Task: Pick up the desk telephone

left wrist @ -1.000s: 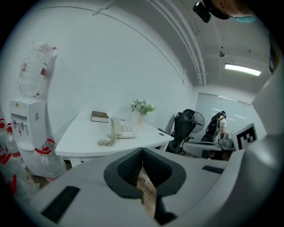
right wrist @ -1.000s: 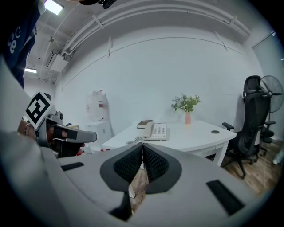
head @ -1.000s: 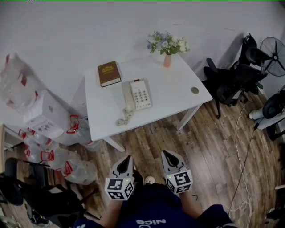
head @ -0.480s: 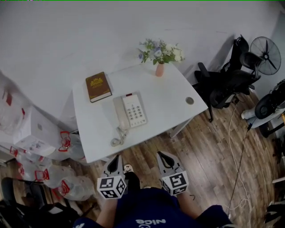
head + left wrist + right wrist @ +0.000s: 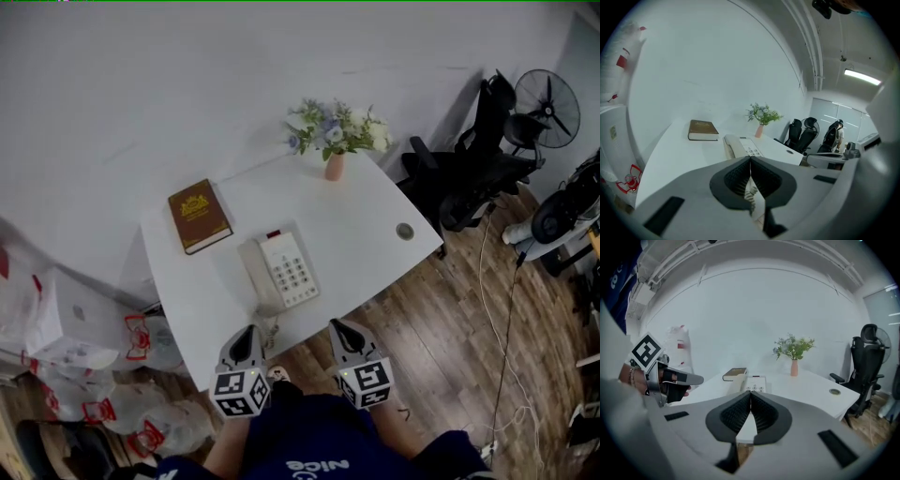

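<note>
None of the pick-up is done yet, judging by how things lie. Toward the upper left of the bench (image 5: pixel 366 220) a brown book (image 5: pixel 199 216) lies flat, well apart from both grippers. Left of centre at the bottom of the head view, the left gripper (image 5: pixel 247 336) hovers at the bench's near edge. Its jaws are clenched together on nothing (the coiled cord (image 5: pixel 270 328) shows just beyond their tips in the left gripper view, but it is not pinched). The desk telephone (image 5: pixel 279 272) sits near the middle of the frame on the bench's front half. Its handset rests in the cradle along the left side, the keypad faces up, and neither gripper touches it. Lower and to the right, the right gripper (image 5: pixel 338 328) hangs at the bench edge, its jaws likewise pressed together and empty. Straight above it in the frame, a pink vase of flowers (image 5: pixel 335 155) stands at the back edge. Nearly everything is left to do: closing the last gap, parting the jaws, taking hold of the telephone and lifting it clear.
</note>
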`<control>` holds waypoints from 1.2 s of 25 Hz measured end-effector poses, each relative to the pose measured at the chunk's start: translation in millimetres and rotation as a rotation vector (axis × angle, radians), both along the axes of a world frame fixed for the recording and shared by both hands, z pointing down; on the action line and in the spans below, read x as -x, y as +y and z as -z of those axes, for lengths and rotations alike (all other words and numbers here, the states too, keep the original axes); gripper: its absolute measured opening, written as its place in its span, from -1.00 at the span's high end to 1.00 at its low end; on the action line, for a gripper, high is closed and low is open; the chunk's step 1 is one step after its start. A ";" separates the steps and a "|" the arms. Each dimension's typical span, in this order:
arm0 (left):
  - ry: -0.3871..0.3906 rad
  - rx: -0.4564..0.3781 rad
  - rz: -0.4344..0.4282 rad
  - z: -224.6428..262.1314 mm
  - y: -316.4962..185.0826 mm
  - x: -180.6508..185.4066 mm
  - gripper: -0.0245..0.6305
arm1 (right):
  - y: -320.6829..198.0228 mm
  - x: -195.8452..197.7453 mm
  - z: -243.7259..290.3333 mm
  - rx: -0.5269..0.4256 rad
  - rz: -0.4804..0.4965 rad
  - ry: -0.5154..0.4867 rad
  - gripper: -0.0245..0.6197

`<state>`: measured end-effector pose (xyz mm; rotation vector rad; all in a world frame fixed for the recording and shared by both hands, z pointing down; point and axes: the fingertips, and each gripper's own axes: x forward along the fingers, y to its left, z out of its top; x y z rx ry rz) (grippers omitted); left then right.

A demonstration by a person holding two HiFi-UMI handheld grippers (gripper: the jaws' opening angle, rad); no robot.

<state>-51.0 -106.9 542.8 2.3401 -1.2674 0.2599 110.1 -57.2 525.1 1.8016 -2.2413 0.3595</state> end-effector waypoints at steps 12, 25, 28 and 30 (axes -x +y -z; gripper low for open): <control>0.025 0.100 0.041 -15.6 -58.6 9.8 0.87 | -62.6 2.0 -7.7 0.051 -0.003 0.000 0.86; 0.088 0.171 0.139 -20.6 -86.7 -15.8 0.87 | -126.3 -33.0 -0.7 0.063 0.110 -0.094 0.85; 0.104 0.194 0.155 -24.1 -93.6 -19.2 0.86 | -137.6 -38.3 -11.2 0.124 0.158 -0.122 0.61; 0.131 0.229 0.159 -29.0 -98.7 -19.6 0.79 | -144.0 -41.1 -21.0 0.178 0.187 -0.168 0.36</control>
